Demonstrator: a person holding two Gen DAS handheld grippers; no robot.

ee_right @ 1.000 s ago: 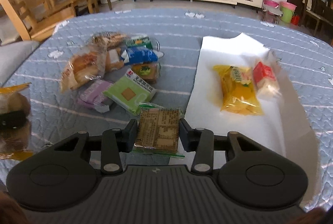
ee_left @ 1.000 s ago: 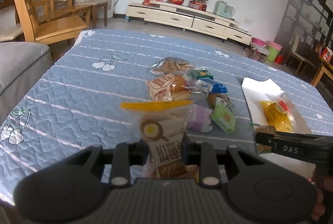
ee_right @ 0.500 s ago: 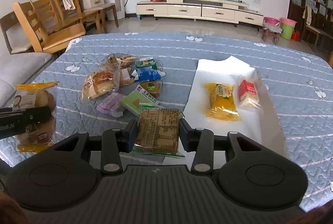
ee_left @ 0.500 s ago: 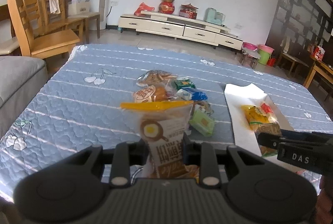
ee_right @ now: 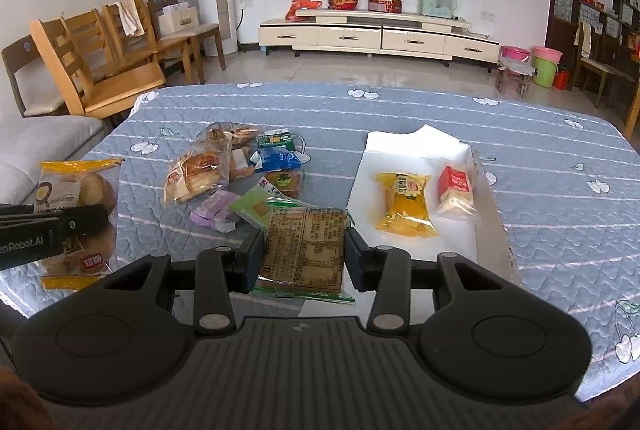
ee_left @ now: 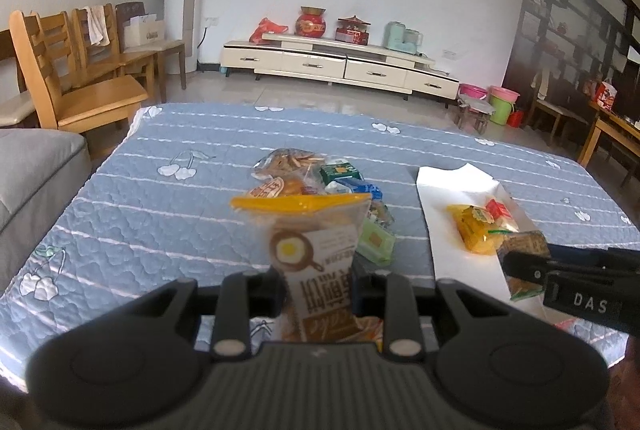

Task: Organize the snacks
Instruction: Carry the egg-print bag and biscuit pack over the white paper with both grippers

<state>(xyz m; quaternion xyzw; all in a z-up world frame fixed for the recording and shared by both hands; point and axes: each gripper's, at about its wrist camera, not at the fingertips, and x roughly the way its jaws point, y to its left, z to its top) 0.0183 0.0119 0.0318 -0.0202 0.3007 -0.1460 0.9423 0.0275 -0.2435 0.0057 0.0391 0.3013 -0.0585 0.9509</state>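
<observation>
**Both hand-held grippers clamped on snack packets above the desk**

The left hand-held gripper (ee_left: pixel 318 288) was closed on an egg-cake bag (ee_left: pixel 310 258) with a yellow top seal, held upright between its fingers; the bag's lower end was hidden behind the gripper body. The right hand-held gripper (ee_right: pixel 304 250) was closed on a flat brown cracker packet (ee_right: pixel 305 244), printed back facing the camera, its near edge cut off by the gripper body. That packet hung above the near left corner of the white paper sheet (ee_right: pixel 416 146).

On the sheet lay a yellow chip bag (ee_right: pixel 404 204) and, just beside it, a red-topped packet (ee_right: pixel 456 190). Left of the sheet, on the blue quilted desk (ee_right: pixel 540 214), sat the loose snack pile (ee_right: pixel 244 174): a bread bag, blue, green and purple packets overlapping, their labels too small to read. From the left wrist view the held bag blocked much of that pile.
</observation>
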